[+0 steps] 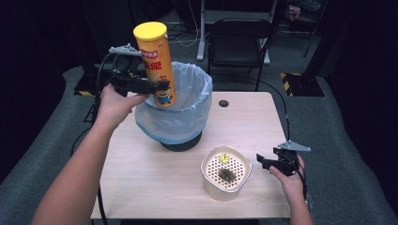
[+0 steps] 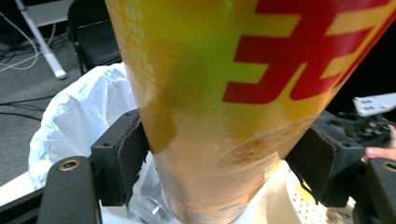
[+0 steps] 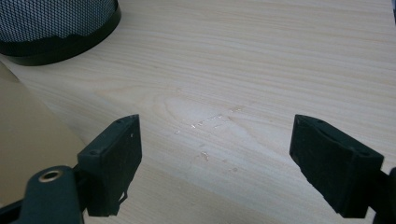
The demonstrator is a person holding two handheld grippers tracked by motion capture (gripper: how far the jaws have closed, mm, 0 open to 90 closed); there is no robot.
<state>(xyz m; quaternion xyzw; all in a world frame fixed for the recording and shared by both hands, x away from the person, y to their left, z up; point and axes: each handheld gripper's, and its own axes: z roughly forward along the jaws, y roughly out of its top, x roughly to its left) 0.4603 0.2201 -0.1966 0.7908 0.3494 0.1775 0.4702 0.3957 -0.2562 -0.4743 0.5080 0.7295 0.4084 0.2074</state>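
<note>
The yellow can [image 1: 157, 65] bears large red Chinese characters, one seemingly "无" and another "限", above a cartoon Minion figure.

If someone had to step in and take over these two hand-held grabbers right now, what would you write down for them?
Left gripper: shut on the yellow chip can, held upright with its lid on, its bottom end at the mouth of the bag-lined bin.
Right gripper: open, nothing between its jaws, low over the table, just right of the cream strainer tub.
The tub stands on the table in front of the bin, with a small dark scrap and a yellow bit on its perforated insert.
Done: can picked up and brought to the bin.
Left: probably letting the can drop into the bag; the tub looks untouched so far.
</note>
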